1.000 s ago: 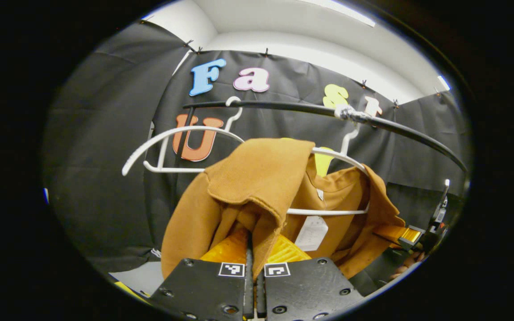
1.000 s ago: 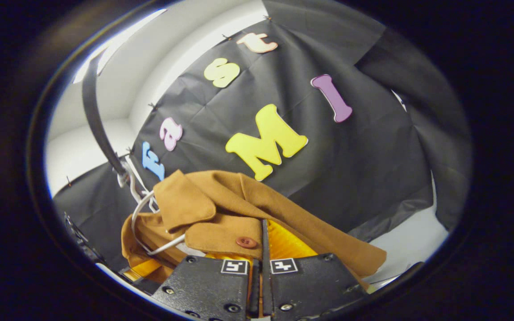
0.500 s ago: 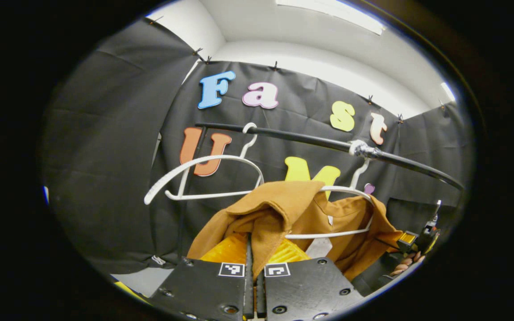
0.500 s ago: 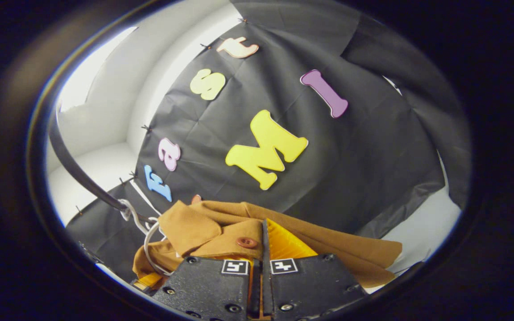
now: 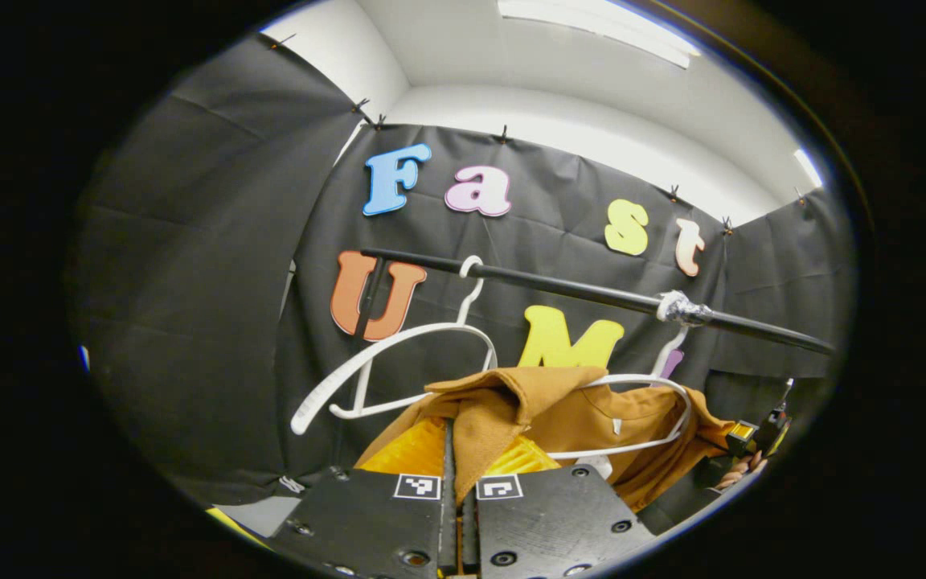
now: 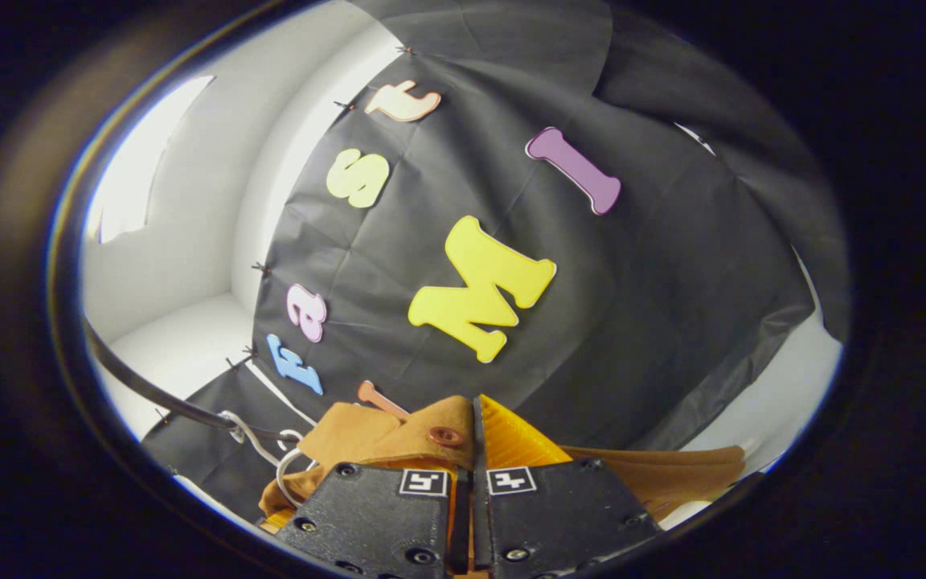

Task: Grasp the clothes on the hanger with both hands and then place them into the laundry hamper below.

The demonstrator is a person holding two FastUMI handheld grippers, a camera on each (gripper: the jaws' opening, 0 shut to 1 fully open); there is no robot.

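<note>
Left gripper [image 5: 453,450] clamped on brown jacket [image 5: 511,402], right gripper [image 6: 469,438] clamped on its buttoned edge. Jacket partly on white hanger [image 5: 656,414] under the rail [image 5: 575,291]. Grasp done; pulling free and dropping into hamper remain.

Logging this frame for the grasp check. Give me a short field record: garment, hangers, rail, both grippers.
garment: brown shirt, draped on the right-hand white hanger; red button beside the right gripper's jaws
spare hanger: white hanger, bare, hooked on the rail to the left
rail: black rail, both hangers hooked on it
left gripper: jaws shut on the shirt's left shoulder
right gripper: jaws shut on the shirt near the button
hamper: not assessable
</note>
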